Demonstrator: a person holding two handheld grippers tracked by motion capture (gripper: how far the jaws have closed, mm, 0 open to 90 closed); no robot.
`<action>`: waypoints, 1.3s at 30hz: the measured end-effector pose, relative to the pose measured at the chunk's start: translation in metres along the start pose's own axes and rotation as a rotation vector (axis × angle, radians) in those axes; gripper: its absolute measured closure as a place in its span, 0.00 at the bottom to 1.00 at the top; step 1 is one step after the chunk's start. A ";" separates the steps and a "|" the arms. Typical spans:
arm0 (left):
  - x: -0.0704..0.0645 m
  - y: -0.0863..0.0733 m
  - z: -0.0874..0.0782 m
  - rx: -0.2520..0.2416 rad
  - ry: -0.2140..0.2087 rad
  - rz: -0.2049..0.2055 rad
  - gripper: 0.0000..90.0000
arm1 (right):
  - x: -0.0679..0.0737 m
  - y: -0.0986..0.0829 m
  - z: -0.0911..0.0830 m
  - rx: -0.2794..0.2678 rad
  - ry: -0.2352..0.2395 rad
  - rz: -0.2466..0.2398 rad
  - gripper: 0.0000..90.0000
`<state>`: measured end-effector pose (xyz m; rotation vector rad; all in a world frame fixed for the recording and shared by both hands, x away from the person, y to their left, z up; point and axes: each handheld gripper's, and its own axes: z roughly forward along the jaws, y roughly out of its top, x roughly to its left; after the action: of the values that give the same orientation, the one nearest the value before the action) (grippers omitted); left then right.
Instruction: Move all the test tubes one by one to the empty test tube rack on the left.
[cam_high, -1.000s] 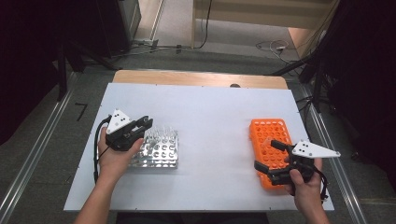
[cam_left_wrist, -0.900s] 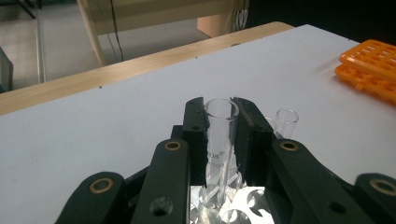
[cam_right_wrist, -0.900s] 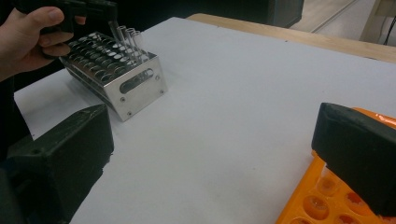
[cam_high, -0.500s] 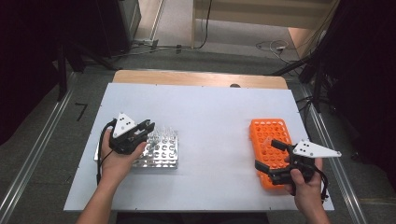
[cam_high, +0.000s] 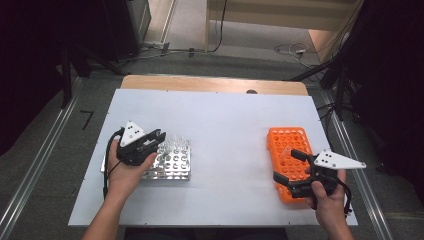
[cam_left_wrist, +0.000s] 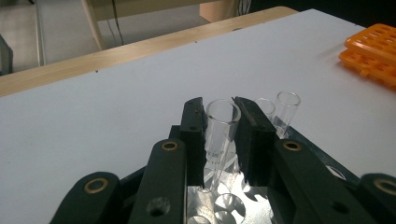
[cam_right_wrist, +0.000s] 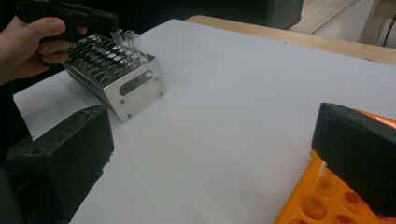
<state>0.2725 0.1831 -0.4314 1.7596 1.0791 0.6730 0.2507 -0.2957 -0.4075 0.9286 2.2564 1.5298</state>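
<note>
A clear glass test tube (cam_left_wrist: 221, 128) stands in the metal rack (cam_left_wrist: 224, 205), and my left gripper (cam_left_wrist: 222, 119) is shut on its upper part, one black jaw against each side. Two more tubes (cam_left_wrist: 286, 109) stand just beyond it. From above, the left gripper (cam_high: 157, 137) sits over the left part of the metal rack (cam_high: 175, 162). My right gripper (cam_high: 286, 165) is open above the near end of the orange rack (cam_high: 287, 145), with nothing between its jaws. In the right gripper view the orange rack (cam_right_wrist: 327, 200) lies under the right jaw.
Both racks rest on a white board (cam_high: 225, 120) with a wooden table edge (cam_high: 210, 84) behind it. Across the board, the right gripper view shows the metal rack (cam_right_wrist: 126, 88) with its tubes (cam_right_wrist: 128, 44) and the hand (cam_right_wrist: 28, 44) holding the other gripper.
My left gripper has edged to the right over the metal rack, towards the tubes. The right gripper has hardly moved.
</note>
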 end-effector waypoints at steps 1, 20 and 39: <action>0.000 0.000 0.000 -0.001 0.000 0.000 0.83 | 0.000 0.000 0.000 0.001 -0.001 -0.001 0.00; 0.004 0.001 -0.001 0.007 -0.001 -0.047 0.81 | 0.001 0.000 0.000 0.000 -0.003 -0.007 0.00; 0.005 0.006 -0.015 -0.027 -0.090 -0.119 0.66 | -0.003 0.002 -0.003 -0.010 -0.016 -0.002 0.00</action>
<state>0.2651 0.1929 -0.4195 1.6728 1.0986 0.5281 0.2518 -0.2989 -0.4050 0.9328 2.2359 1.5258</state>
